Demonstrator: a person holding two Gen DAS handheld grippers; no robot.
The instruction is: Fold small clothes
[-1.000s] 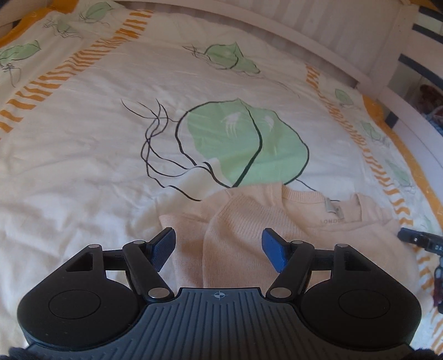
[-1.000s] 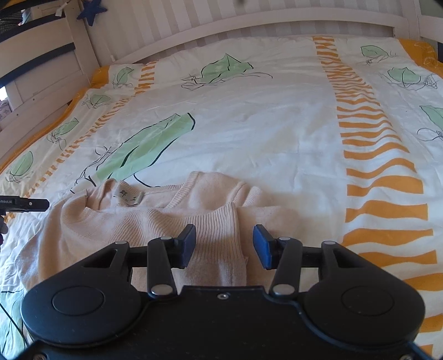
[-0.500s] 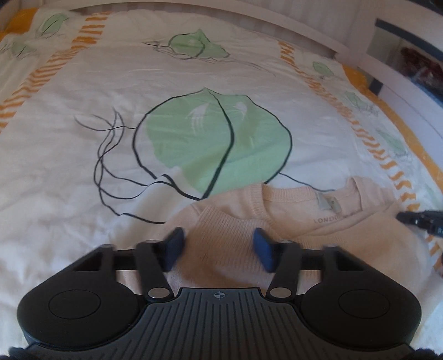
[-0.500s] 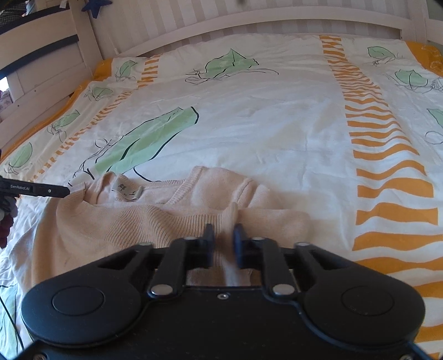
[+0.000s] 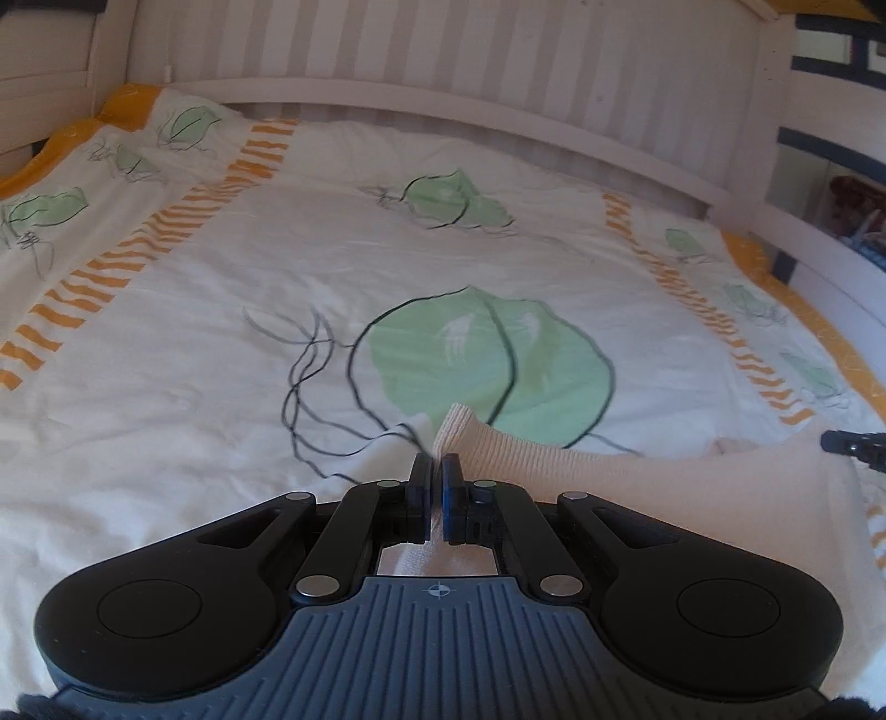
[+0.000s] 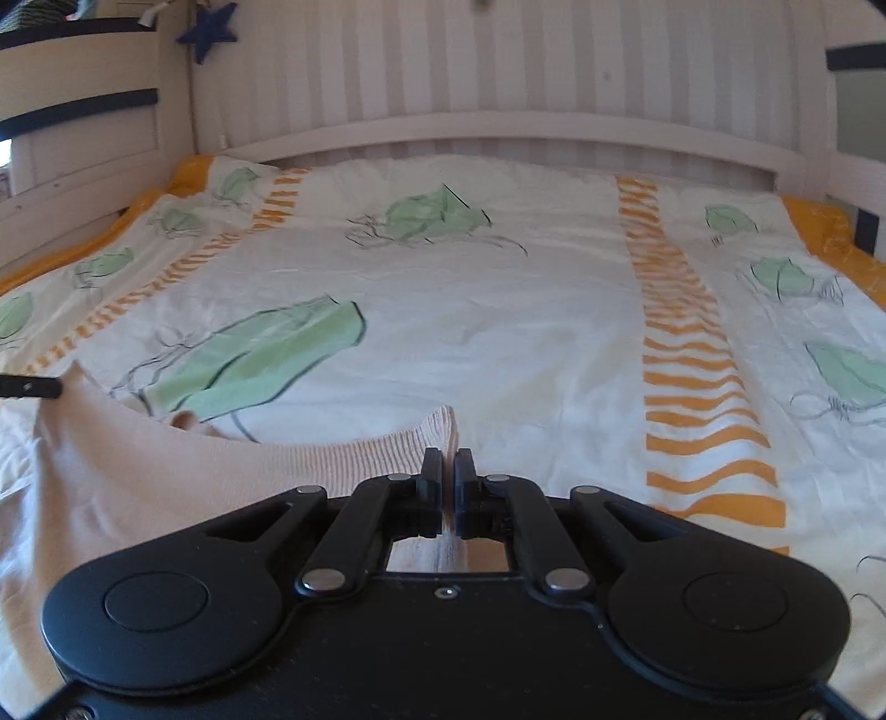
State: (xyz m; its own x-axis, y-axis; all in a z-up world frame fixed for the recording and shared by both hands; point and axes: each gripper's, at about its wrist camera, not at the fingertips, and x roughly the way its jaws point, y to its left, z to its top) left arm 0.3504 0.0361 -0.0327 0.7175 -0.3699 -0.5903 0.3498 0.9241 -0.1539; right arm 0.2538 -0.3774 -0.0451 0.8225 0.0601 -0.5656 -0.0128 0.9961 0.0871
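A: What is the left gripper doing?

B: Its two fingers are pinched together on the ribbed hem of a pale peach knit sweater. A corner of that ribbing sticks up just past the fingertips, and the fabric runs away to the right in a taut, raised sheet.

A: And the right gripper?

B: The same picture mirrored. Its fingers are clamped on the other ribbed corner of the sweater, and here the knit stretches off to the left, with the edge sagging in a shallow curve between the two holds.

A: So where does the garment sit?

B: It is lifted at the near side of the bed, held up by both corners above the duvet cover. How much of its lower part touches the bedding is hidden behind the gripper bodies.

A: Can either camera see the other tool?

B: Only a dark tip of it: at the right edge of the left wrist view, and at the left edge of the right wrist view, each beside the sweater's far corner.

A: What surrounds it?

B: The cover is white with green leaf prints and orange striped bands. A white slatted bed frame rises behind, and a dark blue star hangs at the upper left of the right wrist view.
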